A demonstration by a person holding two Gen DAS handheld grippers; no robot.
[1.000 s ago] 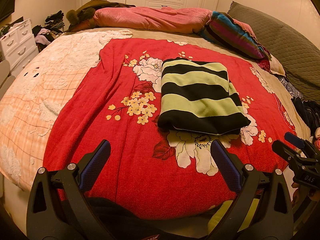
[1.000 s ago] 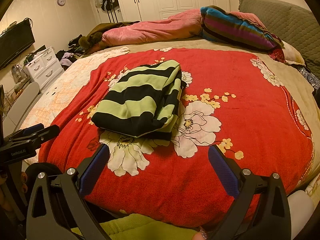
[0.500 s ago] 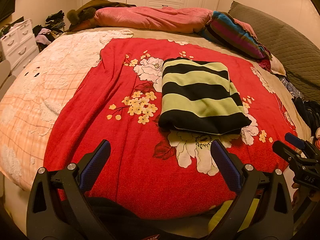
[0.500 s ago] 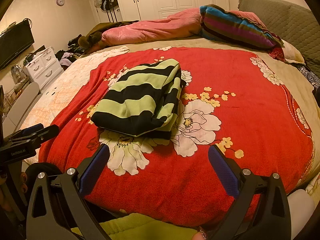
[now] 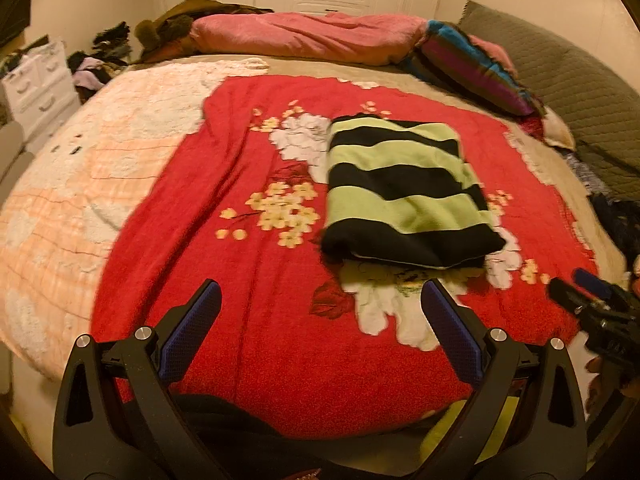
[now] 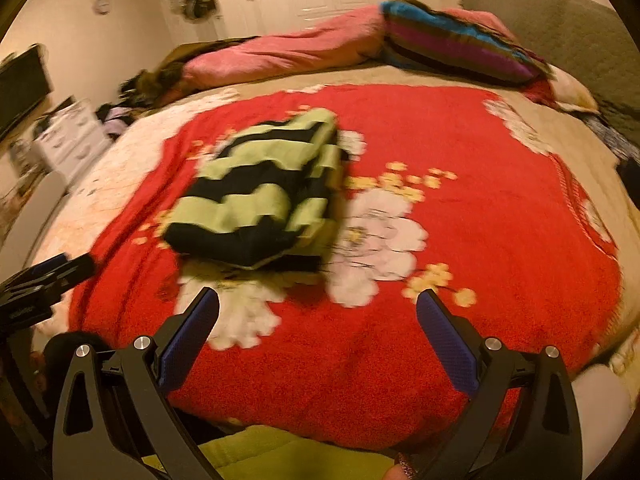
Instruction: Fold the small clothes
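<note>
A folded green-and-black striped garment [image 5: 404, 196] lies on the red floral blanket [image 5: 280, 320] on the bed; it also shows, blurred, in the right wrist view [image 6: 264, 196]. My left gripper [image 5: 320, 300] is open and empty, held near the bed's front edge, short of the garment. My right gripper [image 6: 318, 312] is open and empty, also near the front edge, with the garment ahead and to its left. The right gripper shows at the right edge of the left wrist view [image 5: 592, 304]. The left gripper shows at the left edge of the right wrist view [image 6: 44, 280].
A pink duvet [image 5: 308, 36] and a striped pillow [image 5: 472, 64] lie at the far side of the bed. A grey quilted headboard cushion [image 5: 580, 92] is at the right. A white drawer unit [image 5: 36, 84] and piled clothes stand at the left.
Both grippers have shifted slightly; the right wrist view is now motion-blurred and has moved forward toward the bed. The garment lies where it was. Both grippers stay open.
</note>
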